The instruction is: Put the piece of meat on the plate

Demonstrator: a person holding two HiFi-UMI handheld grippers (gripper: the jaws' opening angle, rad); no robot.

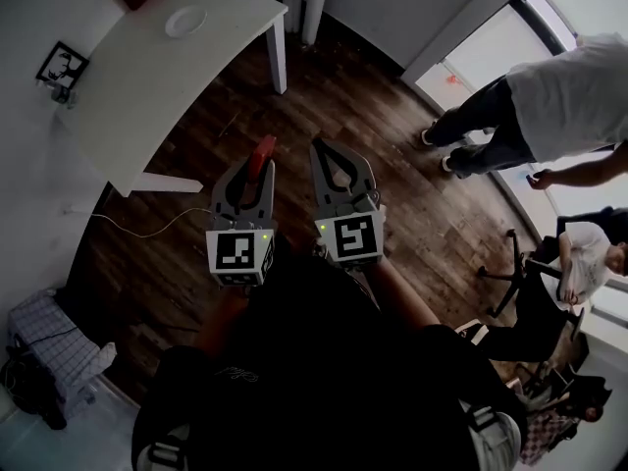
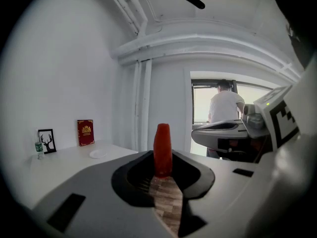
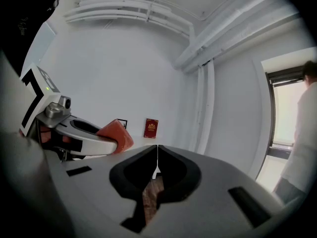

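A red piece of meat (image 1: 263, 151) stands upright between the fingertips of my left gripper (image 1: 258, 165), which is shut on it; in the left gripper view the meat (image 2: 162, 149) pokes up above the jaws. My right gripper (image 1: 320, 147) is held alongside, its jaws shut with nothing between them (image 3: 157, 150). Both are over the wooden floor, short of the white table (image 1: 137, 86). The small white plate (image 1: 184, 21) lies on the table's far end, and it shows as a small plate (image 2: 98, 153) ahead to the left.
A red book (image 2: 85, 132), a framed deer picture (image 2: 47, 141) and a small bottle (image 2: 38, 148) stand at the table's wall side. A person (image 1: 549, 96) stands by the window at right; another sits near an office chair (image 1: 510, 273). A cable (image 1: 147, 229) crosses the floor.
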